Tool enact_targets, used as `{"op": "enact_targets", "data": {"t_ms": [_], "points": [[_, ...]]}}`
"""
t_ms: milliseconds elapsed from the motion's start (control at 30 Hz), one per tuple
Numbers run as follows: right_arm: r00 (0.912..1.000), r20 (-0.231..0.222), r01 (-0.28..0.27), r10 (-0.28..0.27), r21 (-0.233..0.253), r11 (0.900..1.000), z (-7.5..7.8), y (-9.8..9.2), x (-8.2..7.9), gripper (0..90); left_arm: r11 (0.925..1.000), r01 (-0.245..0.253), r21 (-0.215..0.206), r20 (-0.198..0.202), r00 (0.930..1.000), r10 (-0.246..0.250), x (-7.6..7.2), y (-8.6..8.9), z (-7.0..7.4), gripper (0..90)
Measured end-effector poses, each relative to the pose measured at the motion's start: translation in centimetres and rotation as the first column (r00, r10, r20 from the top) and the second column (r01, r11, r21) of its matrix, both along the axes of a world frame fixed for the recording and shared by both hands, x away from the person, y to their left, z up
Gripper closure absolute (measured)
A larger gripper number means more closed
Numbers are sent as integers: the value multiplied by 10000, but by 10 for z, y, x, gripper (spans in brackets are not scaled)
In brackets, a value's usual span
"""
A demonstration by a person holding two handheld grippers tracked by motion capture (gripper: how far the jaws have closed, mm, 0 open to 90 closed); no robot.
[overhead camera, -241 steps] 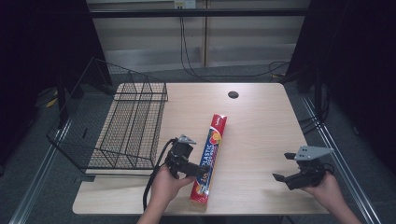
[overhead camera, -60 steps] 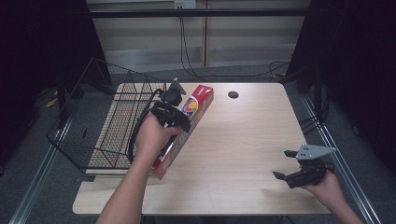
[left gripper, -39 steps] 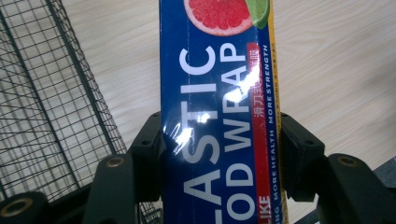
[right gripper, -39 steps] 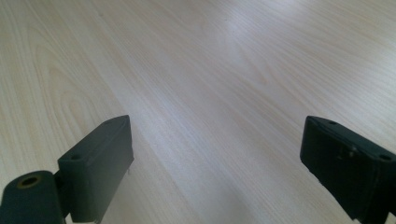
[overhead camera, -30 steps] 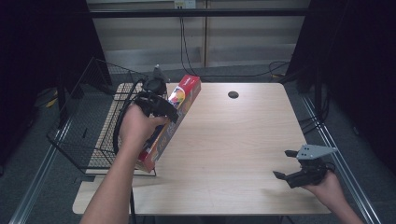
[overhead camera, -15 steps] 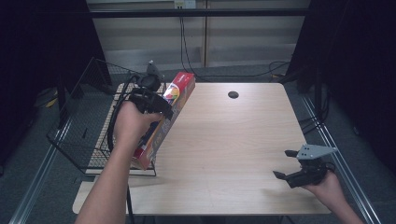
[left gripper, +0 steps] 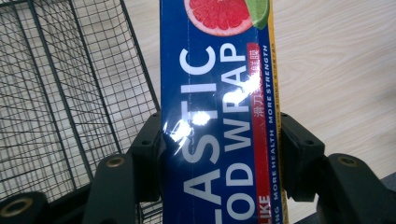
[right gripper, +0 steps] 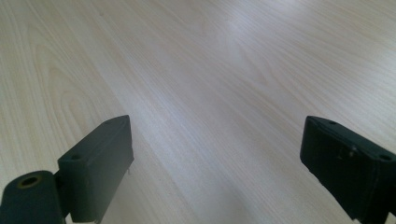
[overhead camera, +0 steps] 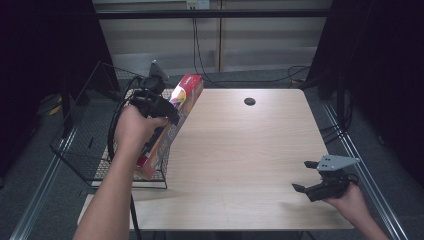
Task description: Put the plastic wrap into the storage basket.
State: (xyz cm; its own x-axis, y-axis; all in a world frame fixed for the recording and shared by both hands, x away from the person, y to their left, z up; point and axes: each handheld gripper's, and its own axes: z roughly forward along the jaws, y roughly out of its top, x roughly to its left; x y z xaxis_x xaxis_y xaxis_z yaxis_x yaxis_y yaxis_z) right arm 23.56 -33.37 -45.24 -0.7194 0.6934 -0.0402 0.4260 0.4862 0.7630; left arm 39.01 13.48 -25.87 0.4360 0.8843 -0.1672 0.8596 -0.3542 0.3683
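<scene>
Clamping the box from both long sides, the left gripper has its two black jaws pressed flat against the carton's edges, one on each side of the blue face. That face reads "PLASTIC FOOD WRAP" in white letters, partly cut off at the bottom, with a red strip and a thin yellow edge along one side and a cut grapefruit and a lime printed at the far end. Glare sits on the glossy card between the jaws.

Beyond the box, on one side lies the wire basket, its black mesh floor and walls showing pale wood through them; on the other side lies the bare table.

From the high view, the left gripper holds the box tilted, its red far end raised and pointing away from the person, its near end low over the basket's near right corner. The box runs along the basket's right wall, at the table's left edge. The left hand wraps the gripper's handle, and a black cable loops beside it.

The right gripper sits near the table's near right corner, well apart from the box. Its jaws stand wide with nothing between them but wood grain.
</scene>
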Motion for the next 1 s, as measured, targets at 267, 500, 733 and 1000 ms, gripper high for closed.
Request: {"op": "enact_targets", "data": {"t_ms": [267,500,733,1000], "points": [[10000,16,11,-11,7,10000,0,0,0,93,10000,-61,20,-24,10000,61,0,8,4,442],[10000,-6,5,-5,10,10000,0,0,0,93,9996,-290,33,2,9996,290,1,17,6,441],[10000,54,-13,13,-59,10000,0,0,0,94,9988,-481,57,93,9988,481,0,26,10,442],[10000,63,-15,15,-42,10000,0,0,0,93,9971,-762,70,58,9971,761,-1,36,12,442]]}}
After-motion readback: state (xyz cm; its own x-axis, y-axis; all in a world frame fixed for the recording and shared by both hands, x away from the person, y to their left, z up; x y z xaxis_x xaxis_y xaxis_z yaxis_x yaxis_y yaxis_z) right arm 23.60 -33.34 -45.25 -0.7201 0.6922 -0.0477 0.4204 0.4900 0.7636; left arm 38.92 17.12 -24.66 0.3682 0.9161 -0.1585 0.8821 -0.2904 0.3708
